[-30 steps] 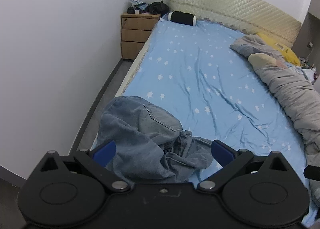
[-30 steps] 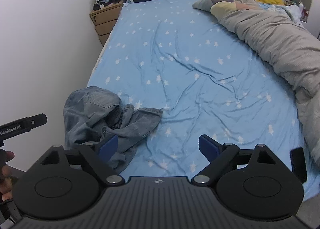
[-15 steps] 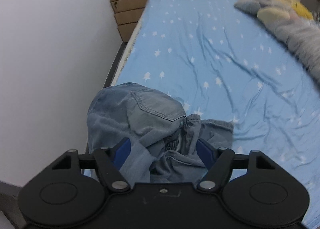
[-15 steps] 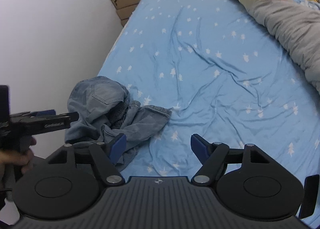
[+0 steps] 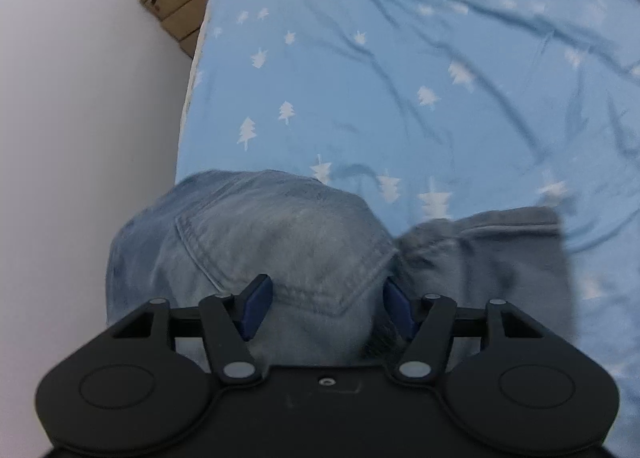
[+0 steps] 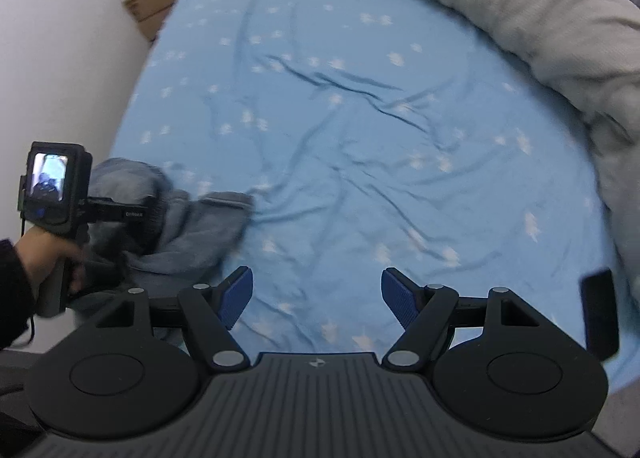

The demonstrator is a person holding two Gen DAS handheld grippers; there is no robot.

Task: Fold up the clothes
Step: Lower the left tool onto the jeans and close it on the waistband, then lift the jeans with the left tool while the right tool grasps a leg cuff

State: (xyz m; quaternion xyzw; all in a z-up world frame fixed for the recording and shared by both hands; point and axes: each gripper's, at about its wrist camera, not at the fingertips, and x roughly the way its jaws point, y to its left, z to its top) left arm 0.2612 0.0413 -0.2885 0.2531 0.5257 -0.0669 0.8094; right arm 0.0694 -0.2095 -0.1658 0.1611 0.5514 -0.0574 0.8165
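We see the jeans (image 5: 280, 250) lying in a crumpled heap at the near left corner of the bed (image 5: 400, 77), right by the bed's left edge beside the wall (image 5: 80, 117). A back pocket faces up on the rounded hump of denim, and a hemmed leg end spreads flat on the sheet to the right of that hump.

Our left gripper (image 5: 326, 300) is down at the heap, its blue fingers (image 5: 256, 300) set apart on either side of the pocket's lower point; denim fills the gap, but the fingers have not pinched it. In the right view we see this gripper (image 6: 132, 213) from the side, a hand (image 6: 44, 254) with a dark sleeve around its handle and a small lit screen on its back.

Our right gripper (image 6: 316, 298) hangs over bare sheet to the right of the jeans, fingers (image 6: 236, 298) wide apart with nothing between them.

Further out from the jeans, the blue sheet with white tree prints is creased across the middle. A grey duvet (image 6: 520, 17) is bunched along the bed's far right side. A wooden nightstand (image 5: 180, 5) stands by the wall at the bed's far left corner, with dark, blurred things on top.
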